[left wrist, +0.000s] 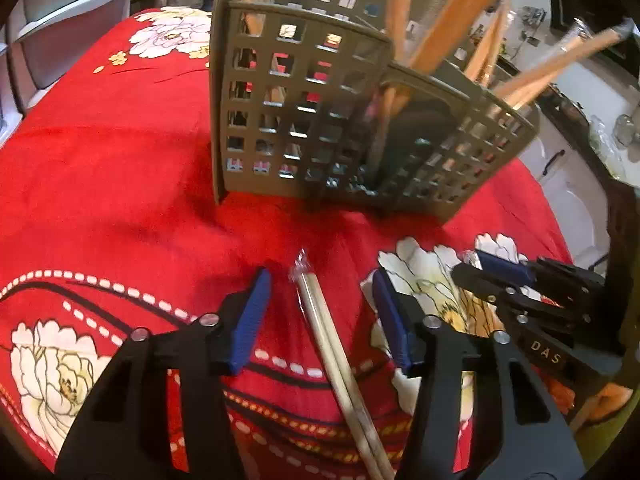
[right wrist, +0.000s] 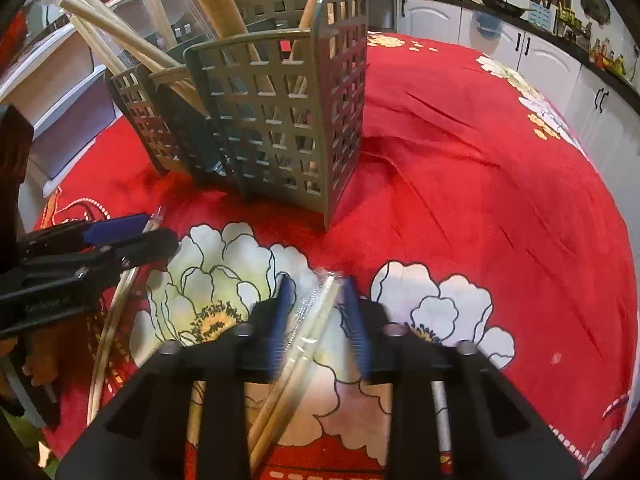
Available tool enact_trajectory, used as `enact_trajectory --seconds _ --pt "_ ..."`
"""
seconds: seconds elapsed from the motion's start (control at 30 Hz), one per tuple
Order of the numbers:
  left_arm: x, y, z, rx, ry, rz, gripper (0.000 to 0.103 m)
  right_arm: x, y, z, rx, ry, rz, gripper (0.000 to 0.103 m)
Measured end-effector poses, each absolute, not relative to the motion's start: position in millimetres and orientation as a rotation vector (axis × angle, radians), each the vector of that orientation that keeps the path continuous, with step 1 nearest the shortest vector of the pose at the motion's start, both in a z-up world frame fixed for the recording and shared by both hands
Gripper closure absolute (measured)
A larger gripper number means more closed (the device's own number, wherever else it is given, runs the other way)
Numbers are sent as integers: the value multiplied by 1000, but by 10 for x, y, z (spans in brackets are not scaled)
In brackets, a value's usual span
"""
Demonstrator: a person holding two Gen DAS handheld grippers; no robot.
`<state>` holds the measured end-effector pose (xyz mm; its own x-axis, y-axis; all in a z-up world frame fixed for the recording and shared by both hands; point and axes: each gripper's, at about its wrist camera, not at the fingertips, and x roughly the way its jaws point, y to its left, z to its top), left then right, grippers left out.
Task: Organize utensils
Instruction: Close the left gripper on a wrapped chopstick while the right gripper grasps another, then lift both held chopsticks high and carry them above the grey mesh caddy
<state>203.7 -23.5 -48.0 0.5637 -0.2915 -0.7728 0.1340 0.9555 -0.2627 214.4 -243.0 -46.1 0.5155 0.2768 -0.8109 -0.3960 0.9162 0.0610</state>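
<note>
A grey perforated utensil caddy (left wrist: 300,120) (right wrist: 280,120) stands on the red flowered cloth, with several wooden handles and chopsticks leaning in its compartments. In the left wrist view a plastic-wrapped pair of chopsticks (left wrist: 332,344) lies between the blue pads of my left gripper (left wrist: 322,312), which is open with clear gaps on both sides. In the right wrist view another wrapped pair (right wrist: 316,320) lies between the blurred pads of my right gripper (right wrist: 318,312); the pads stand close beside the wrapper, not visibly pressing. Each gripper shows in the other's view: right gripper (left wrist: 500,276), left gripper (right wrist: 132,236).
The red tablecloth (right wrist: 480,160) with white flowers covers a round table. A white stick with a red end (right wrist: 442,420) lies under my right gripper. White cabinets (right wrist: 540,56) run along the far right, white shelves (left wrist: 72,16) at the left.
</note>
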Motion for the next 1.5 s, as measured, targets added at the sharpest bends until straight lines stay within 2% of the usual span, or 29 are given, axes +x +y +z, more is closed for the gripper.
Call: enact_trajectory --seconds 0.03,0.2,0.3,0.57,1.1,1.5 --pt "2063 -242 -475 -179 943 -245 65 2157 -2425 -458 -136 948 410 87" --pt "2166 -240 -476 -163 949 -210 94 2205 -2431 -392 -90 951 438 92" --pt "2202 -186 -448 -191 953 -250 102 2174 -2424 -303 -64 929 476 95" --pt "2106 -115 -257 -208 895 -277 103 1957 -2351 65 -81 819 549 95" --pt "1477 207 823 -225 590 -284 103 1465 -2288 884 -38 575 626 96" --pt "1305 244 1394 -194 437 -270 103 1298 -2342 1383 -1 413 610 97"
